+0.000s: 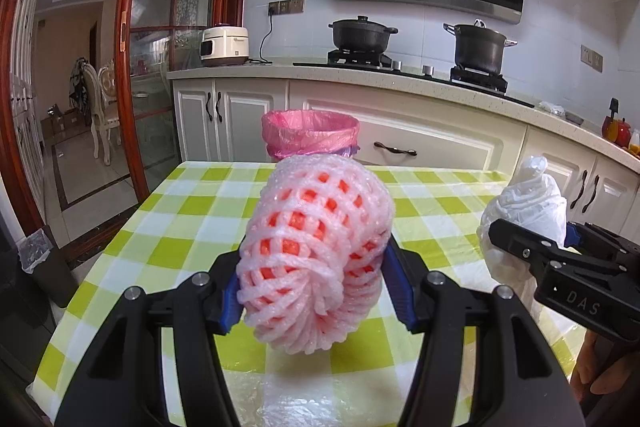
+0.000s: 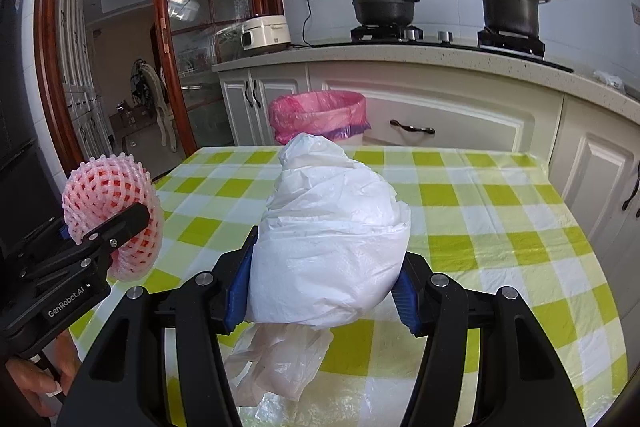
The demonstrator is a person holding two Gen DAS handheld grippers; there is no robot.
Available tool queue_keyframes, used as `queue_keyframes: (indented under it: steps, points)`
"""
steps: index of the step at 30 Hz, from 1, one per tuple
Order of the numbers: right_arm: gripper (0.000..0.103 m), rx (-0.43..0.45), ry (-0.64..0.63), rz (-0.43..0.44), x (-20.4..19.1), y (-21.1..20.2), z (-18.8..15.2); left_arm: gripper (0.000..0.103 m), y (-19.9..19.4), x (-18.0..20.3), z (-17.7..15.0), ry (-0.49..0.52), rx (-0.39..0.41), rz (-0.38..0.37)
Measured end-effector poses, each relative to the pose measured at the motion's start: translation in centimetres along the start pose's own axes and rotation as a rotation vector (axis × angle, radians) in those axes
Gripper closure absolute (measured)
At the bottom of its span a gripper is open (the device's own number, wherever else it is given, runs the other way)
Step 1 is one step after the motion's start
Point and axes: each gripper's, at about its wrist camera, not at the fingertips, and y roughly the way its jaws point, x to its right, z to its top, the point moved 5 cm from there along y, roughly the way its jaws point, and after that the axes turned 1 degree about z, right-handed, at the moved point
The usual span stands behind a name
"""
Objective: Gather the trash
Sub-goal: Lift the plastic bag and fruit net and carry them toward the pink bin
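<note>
My left gripper (image 1: 316, 291) is shut on a pink foam fruit net (image 1: 316, 247) and holds it above the green checked table (image 1: 180, 227). My right gripper (image 2: 320, 291) is shut on a crumpled white plastic bag (image 2: 332, 239), also lifted over the table (image 2: 500, 227). Each gripper shows in the other's view: the right one with the bag (image 1: 524, 211) at the right, the left one with the net (image 2: 112, 211) at the left. A bin lined with a pink bag (image 1: 310, 139) stands on the floor beyond the table's far edge; it also shows in the right wrist view (image 2: 318, 117).
White kitchen cabinets (image 1: 400, 131) and a counter with a stove, two dark pots (image 1: 362, 35) and a rice cooker (image 1: 224, 45) run behind the bin. A glass sliding door (image 1: 160, 47) is at the left. A small bin (image 1: 40, 259) stands left of the table.
</note>
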Motion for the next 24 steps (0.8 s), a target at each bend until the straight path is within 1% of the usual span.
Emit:
queue_keyframes:
  steps: [13, 24]
  points:
    - [0.047, 0.038, -0.046, -0.006, -0.4, -0.8, 1.5, 0.046, -0.9, -0.1, 0.9, 0.007, 0.019, -0.006]
    - [0.047, 0.047, -0.051, -0.006, 0.0, -0.1, 2.9, 0.046, 0.2, 0.0, 2.3, 0.012, 0.023, -0.006]
